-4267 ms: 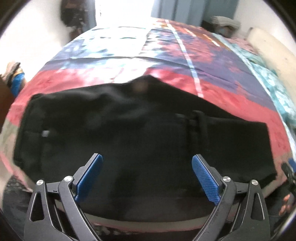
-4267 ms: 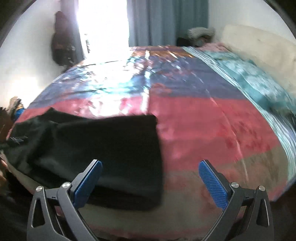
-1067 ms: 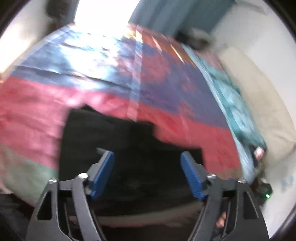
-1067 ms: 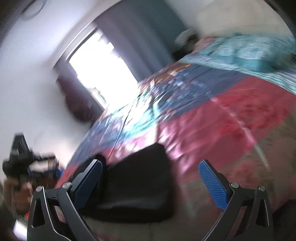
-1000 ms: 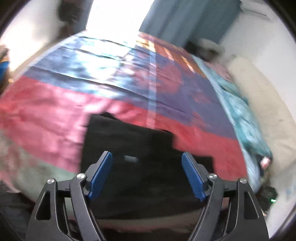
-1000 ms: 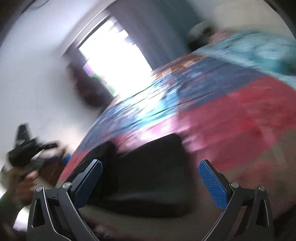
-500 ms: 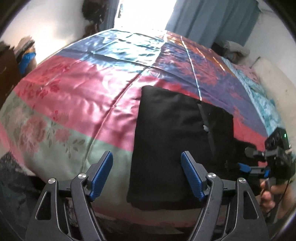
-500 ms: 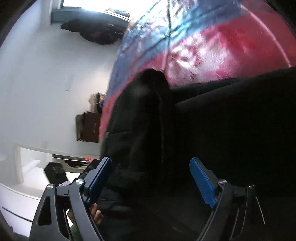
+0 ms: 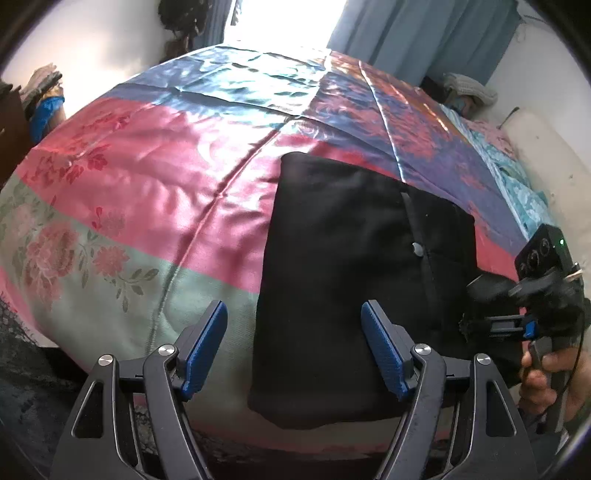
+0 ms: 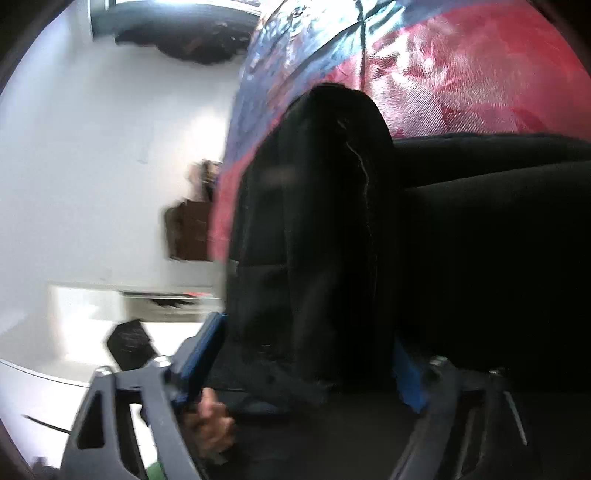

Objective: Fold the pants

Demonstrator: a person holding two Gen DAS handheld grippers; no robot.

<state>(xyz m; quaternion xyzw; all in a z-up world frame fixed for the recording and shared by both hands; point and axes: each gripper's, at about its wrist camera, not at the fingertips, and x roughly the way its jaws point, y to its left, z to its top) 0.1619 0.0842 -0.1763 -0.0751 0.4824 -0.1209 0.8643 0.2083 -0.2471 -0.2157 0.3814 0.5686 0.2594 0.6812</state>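
Observation:
The black pants [image 9: 347,266] lie folded in a thick rectangle on the bed's near edge. My left gripper [image 9: 295,350] is open and empty, hovering over the pants' near left edge, with its left finger over the bedspread. In the left wrist view my right gripper [image 9: 495,325] is at the pants' right edge, turned on its side. In the right wrist view the right gripper [image 10: 306,365] has its blue pads either side of a thick black fold of the pants [image 10: 332,229], with the jaws still apart.
The satin bedspread [image 9: 166,177] with pink, green and blue bands covers the bed. A dark cabinet [image 9: 11,122] stands at the left wall. Curtains [image 9: 417,33] and a bright window are at the back. Pillows [image 9: 546,162] lie at the right.
The right gripper has narrowed its jaws around the fold at the pants' right edge. The left gripper has hardly moved and stays open.

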